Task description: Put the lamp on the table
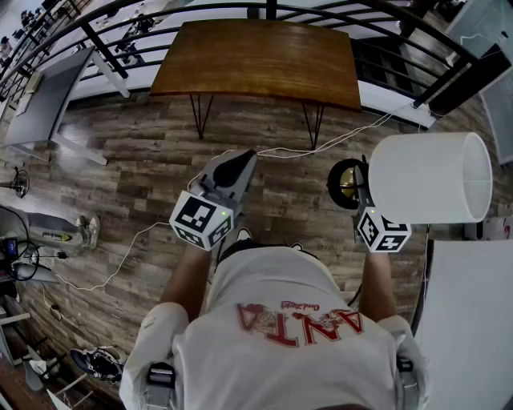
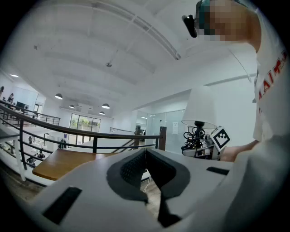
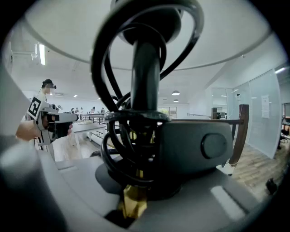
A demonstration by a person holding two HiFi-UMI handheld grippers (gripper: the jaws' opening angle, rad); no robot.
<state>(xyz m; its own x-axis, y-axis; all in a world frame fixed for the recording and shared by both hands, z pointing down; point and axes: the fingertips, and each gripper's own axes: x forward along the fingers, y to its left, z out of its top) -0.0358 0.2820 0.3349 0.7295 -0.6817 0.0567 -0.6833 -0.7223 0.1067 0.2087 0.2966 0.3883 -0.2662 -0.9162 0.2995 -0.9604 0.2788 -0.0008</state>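
The lamp has a white drum shade, a black stem wound with black cord, and a dark round base. It hangs in the air at my right, above the wood floor. My right gripper is shut on the stem just under the shade, which fills the top of the right gripper view. My left gripper is shut and empty, held up beside it; its pads meet. The brown wooden table stands ahead on thin black legs, its top bare. The lamp also shows in the left gripper view.
A black railing runs behind the table. A white cable trails across the floor under it. A grey board leans at the left, a white surface lies at my right, and shoes sit lower left.
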